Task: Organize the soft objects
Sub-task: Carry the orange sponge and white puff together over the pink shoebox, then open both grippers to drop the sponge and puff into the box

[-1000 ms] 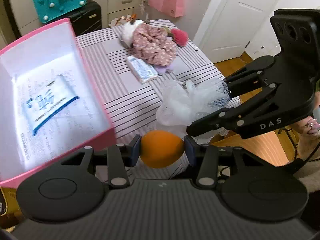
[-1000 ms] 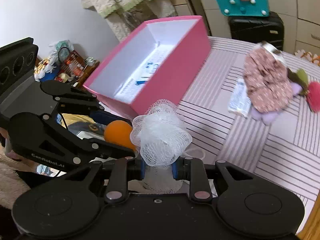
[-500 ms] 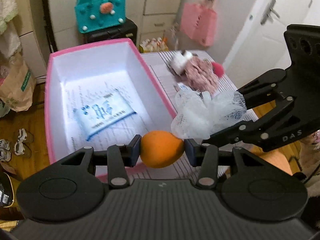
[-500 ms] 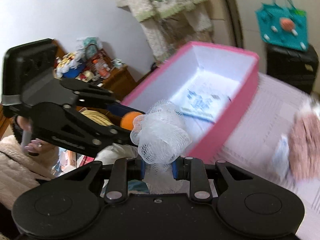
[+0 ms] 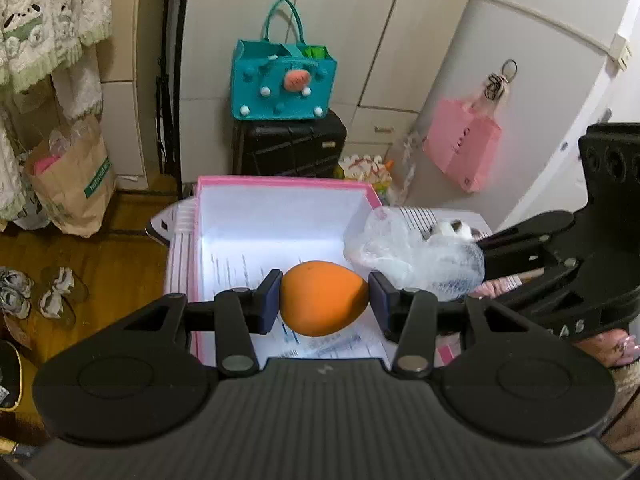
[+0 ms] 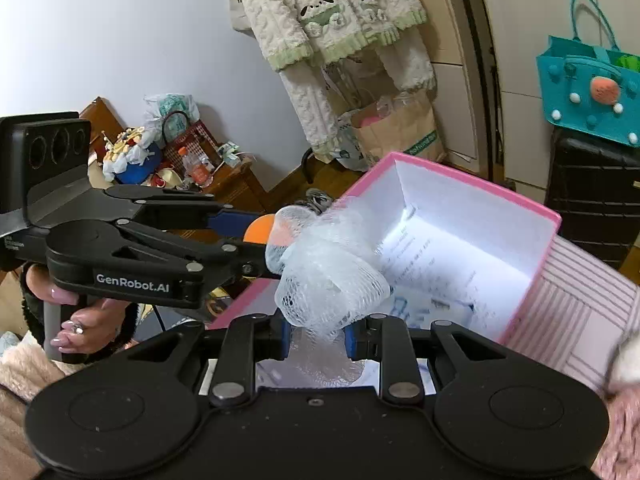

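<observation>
Left wrist view: my left hand-held gripper [image 5: 324, 299] clamps the orange foam ball [image 5: 323, 298] above the pink box [image 5: 280, 181]; my right hand-held gripper [image 6: 316, 336] pinches the white mesh bath pouf [image 6: 328, 272] over its rim. Placing step, I judge: next, lower both inside and release.

Our left gripper [image 6: 256, 236] is matte black with blue pads, silver pivot screws and white "GenRobot.AI" lettering; our right gripper [image 5: 486, 256] shows "DAS", partly cut off. Our left hand [image 6: 84, 320] has pale pink nails, a ring, and what seems a fuzzy pink sleeve.
</observation>
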